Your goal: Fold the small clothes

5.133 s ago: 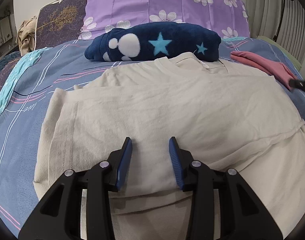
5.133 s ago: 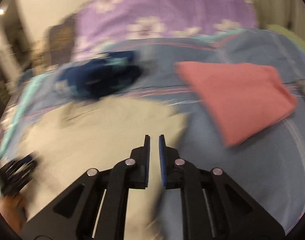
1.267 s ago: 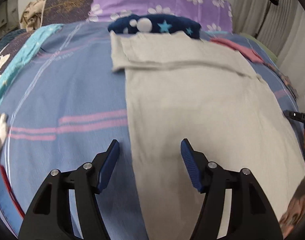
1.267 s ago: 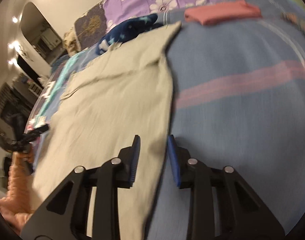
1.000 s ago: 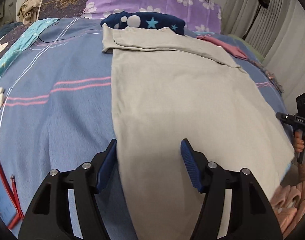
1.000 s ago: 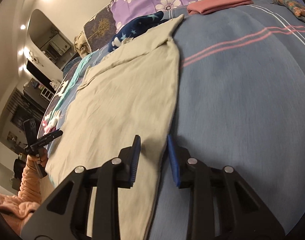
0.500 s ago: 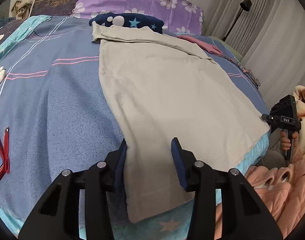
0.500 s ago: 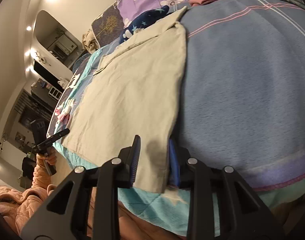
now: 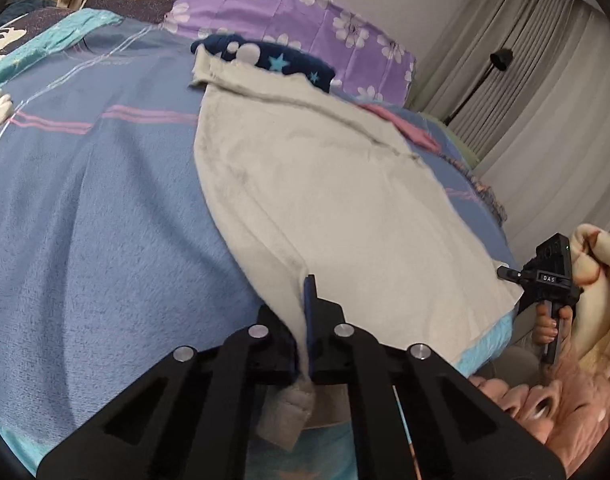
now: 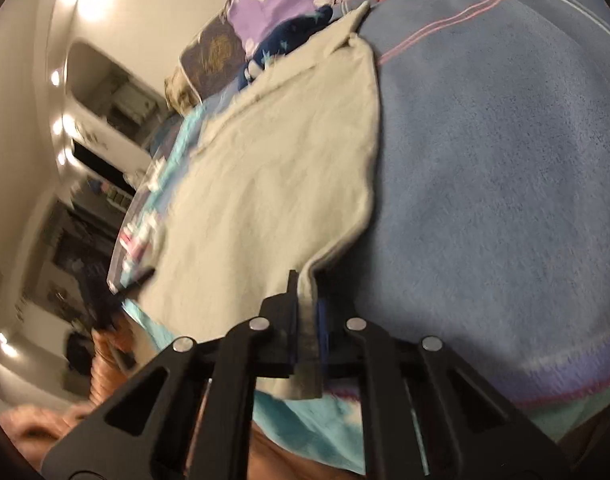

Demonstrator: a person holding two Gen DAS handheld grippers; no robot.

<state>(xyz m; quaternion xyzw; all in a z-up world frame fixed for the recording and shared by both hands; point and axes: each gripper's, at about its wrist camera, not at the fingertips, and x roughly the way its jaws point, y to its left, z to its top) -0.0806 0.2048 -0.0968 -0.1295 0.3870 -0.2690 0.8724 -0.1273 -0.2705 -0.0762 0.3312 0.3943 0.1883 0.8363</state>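
Note:
A beige T-shirt lies flat and lengthwise on the blue bed cover, its hem at the near bed edge. My left gripper is shut on the shirt's near left hem corner. My right gripper is shut on the near right hem corner of the shirt. The right gripper also shows at the right of the left wrist view, held at the shirt's other corner.
A navy star-print fleece lies beyond the shirt's collar end, in front of a purple flowered pillow. A folded pink garment lies to the far right. Curtains and a floor lamp stand right of the bed.
Both grippers have drawn back to the near hem and closed on the shirt's two bottom corners; half a second ago their jaws stood open around the cloth.

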